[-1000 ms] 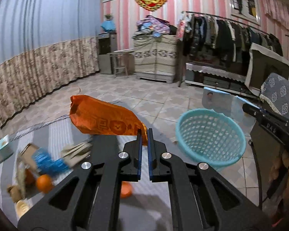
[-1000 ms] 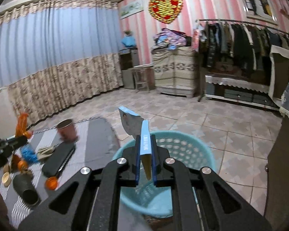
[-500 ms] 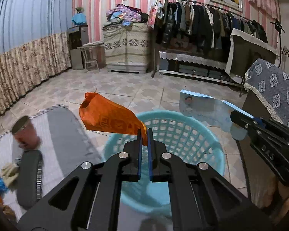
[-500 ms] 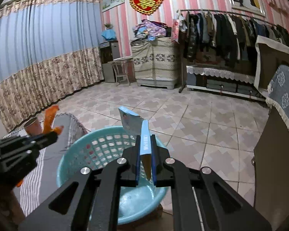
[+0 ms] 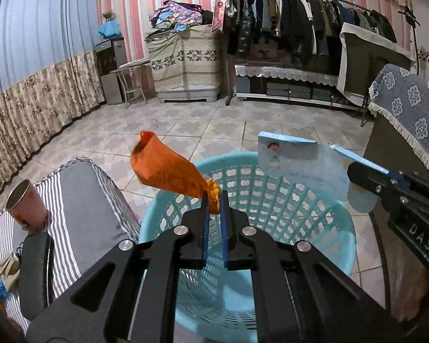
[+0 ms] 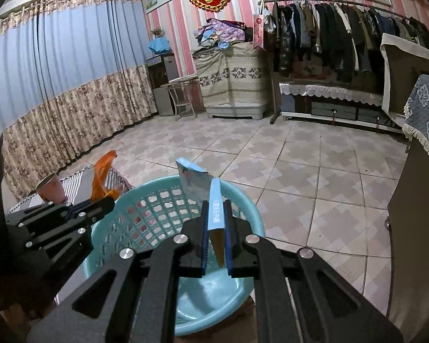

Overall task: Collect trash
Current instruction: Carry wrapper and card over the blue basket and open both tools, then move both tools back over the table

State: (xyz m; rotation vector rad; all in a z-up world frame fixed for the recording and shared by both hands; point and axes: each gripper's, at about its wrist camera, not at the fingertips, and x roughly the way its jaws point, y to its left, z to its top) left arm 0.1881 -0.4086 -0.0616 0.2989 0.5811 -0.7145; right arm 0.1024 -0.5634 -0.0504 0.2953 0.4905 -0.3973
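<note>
The turquoise laundry basket [image 5: 323,228], perforated all round, sits below both tools with its mouth open and nothing visible in it yet, so the step in hand is judged to be the drop. The flattened blue-and-white carton [image 6: 206,197] comes next in size: the right tongs [image 6: 216,223] are clamped on its narrow edge, and it hangs over the basket's far half, tilted. The orange plastic bag [image 5: 168,171] is pinched at its knotted corner by the left tongs [image 5: 214,214], jaws nearly together, and the bulk of it stands out above the near-left rim [image 5: 148,223] rather than over the middle. To do this well, I would bring the left tongs a little further inward before letting go, because the limp bag will probably drift or drape over the rim if freed where it is. The stiff carton ought to go in edge-first, lowered close to the opening so it does not bounce off the wall. Beside the basket, the striped grey cloth [image 5: 80,200] carries a pink paper cup [image 5: 27,207] and other litter for later rounds.
</note>
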